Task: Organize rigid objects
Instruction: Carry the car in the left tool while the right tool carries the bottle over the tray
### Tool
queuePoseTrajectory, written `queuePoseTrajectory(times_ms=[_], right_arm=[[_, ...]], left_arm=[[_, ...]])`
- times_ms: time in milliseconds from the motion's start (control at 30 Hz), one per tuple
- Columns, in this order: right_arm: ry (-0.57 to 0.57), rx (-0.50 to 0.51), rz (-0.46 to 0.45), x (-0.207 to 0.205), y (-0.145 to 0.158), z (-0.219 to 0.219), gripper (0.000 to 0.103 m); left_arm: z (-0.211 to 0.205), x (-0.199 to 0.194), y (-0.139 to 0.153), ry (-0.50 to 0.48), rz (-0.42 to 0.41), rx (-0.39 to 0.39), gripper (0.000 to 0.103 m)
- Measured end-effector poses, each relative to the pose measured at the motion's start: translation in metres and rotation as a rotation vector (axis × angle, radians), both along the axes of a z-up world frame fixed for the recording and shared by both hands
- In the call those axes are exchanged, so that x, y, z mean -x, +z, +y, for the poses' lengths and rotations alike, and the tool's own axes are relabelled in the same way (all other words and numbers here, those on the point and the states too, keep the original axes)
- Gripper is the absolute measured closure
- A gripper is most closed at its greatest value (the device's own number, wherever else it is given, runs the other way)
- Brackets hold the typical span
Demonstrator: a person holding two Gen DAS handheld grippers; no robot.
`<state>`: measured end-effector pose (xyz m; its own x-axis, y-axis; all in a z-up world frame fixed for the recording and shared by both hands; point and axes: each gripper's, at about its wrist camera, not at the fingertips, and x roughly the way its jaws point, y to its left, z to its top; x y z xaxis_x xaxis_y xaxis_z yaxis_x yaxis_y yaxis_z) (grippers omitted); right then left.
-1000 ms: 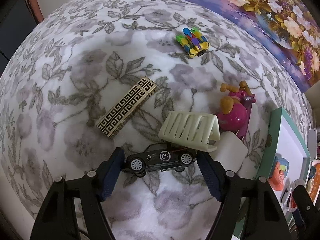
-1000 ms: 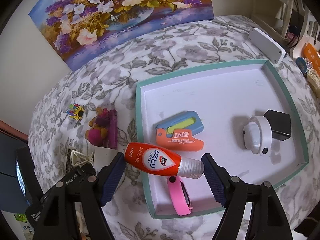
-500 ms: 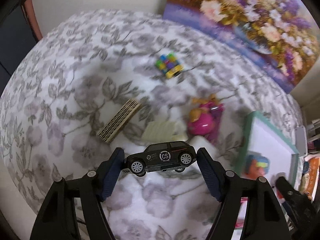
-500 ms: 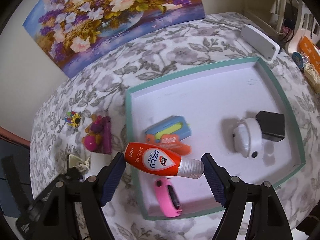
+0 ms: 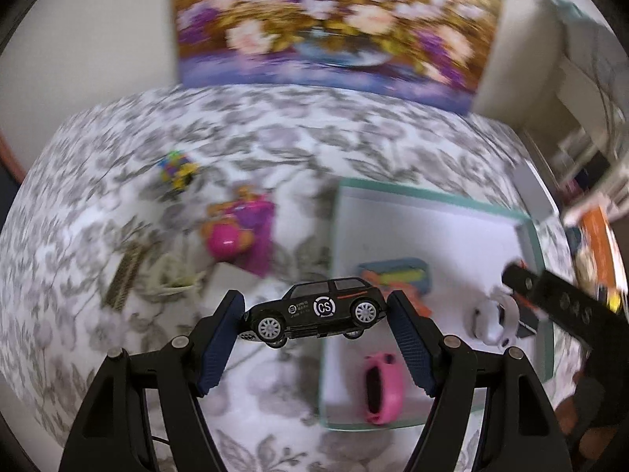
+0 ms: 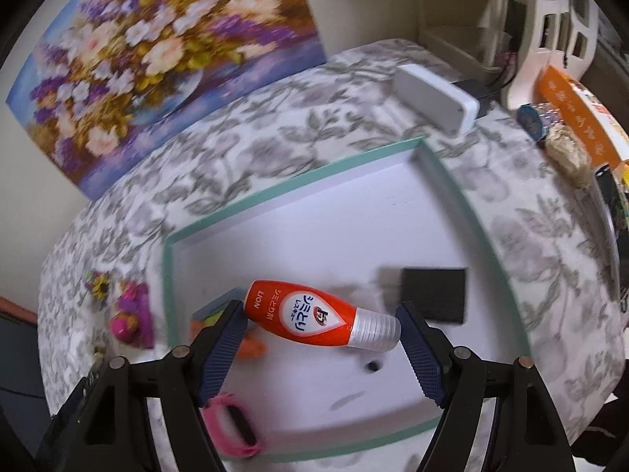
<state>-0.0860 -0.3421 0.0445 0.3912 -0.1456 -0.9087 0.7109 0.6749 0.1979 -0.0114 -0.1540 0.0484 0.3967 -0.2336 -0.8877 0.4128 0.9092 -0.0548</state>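
Two grips: we hold one rigid object in each gripper, both lifted clear of the flowered cloth (image 5: 129, 145).
Left gripper (image 5: 316, 312): our blue pads clamp a black toy car (image 5: 316, 310) end to end, nose at one pad, tail at the other.
Car's look: glossy black body, white-spoked wheels, a round "CS" badge on the door; it hangs level, just beside the near-left edge of the green-rimmed tray (image 5: 432, 196).
Right gripper (image 6: 320, 320): we pinch an orange bottle (image 6: 314, 318) lengthwise, base on one pad, ribbed silver cap on the other.
Bottle's look: orange with a white teardrop label, "LION" printed near the base; it hovers over the tray's (image 6: 298, 185) white floor.
Left view only: we see a gold-patterned bar (image 5: 125, 275), a cream rack (image 5: 171, 279) and a white round gadget (image 5: 491, 318), all blurred.
Right view only: we see a white box (image 6: 436, 98) beyond the tray and a black square (image 6: 432, 295) inside it.
Both views: a pink band (image 5: 383, 389) lies in the tray's near corner; a pink toy (image 6: 131, 314) sits outside it.
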Motion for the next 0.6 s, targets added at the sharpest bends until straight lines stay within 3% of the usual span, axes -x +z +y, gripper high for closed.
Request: queuePoseTrajectory(times_ms=[200, 600], right_arm=[[-0.005, 0.042, 0.013, 0.001, -0.003, -0.019, 0.023], [-0.011, 0.049, 0.060, 0.003, -0.018, -0.036, 0.023]], left_arm=[[-0.034, 0.018, -0.003, -0.110, -0.037, -0.016, 0.027], [-0.060, 0.030, -0.022, -0.178, -0.028, -0.051, 0.027]])
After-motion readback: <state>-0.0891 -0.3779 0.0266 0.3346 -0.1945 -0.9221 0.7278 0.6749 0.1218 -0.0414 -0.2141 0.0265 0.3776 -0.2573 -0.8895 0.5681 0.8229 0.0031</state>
